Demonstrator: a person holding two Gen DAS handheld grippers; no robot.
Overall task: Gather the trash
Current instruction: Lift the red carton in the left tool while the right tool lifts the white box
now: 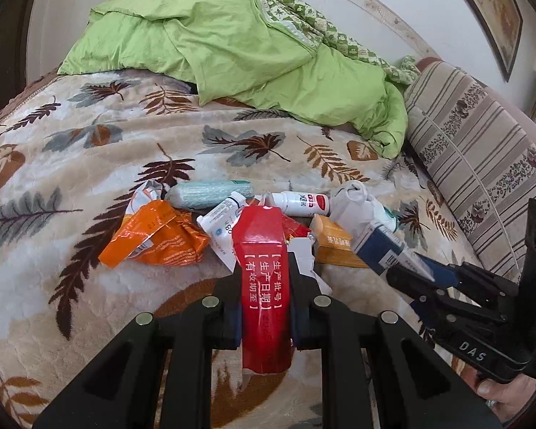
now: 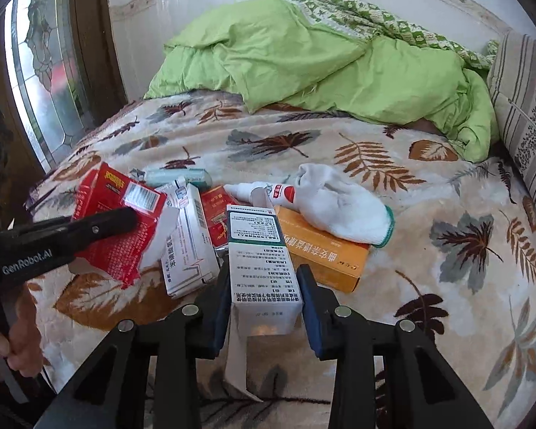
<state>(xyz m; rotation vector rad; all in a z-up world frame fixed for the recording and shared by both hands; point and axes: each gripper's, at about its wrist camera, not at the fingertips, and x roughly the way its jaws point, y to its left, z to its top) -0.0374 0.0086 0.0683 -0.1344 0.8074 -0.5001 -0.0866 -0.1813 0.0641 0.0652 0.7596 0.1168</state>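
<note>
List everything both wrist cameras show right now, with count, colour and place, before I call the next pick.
red carton: 1, red, flattened, held in the left gripper
white-and-dark-blue box: 1, held in the right gripper
orange box: 1, on the blanket, under the glove
white glove: 1, white with green cuff, lying on the orange box
white bottle: 1, white with red label, lying behind the boxes
orange wrapper: 1, crumpled, left of the pile
white box: 1, beside the red carton
pale green roll: 1, at the back of the pile
leaf-print blanket: 1, beige, covering the bed
green quilt: 1, heaped at the far end
striped cushion: 1, right edge
left gripper: 1, black
right gripper: 1, black
</note>
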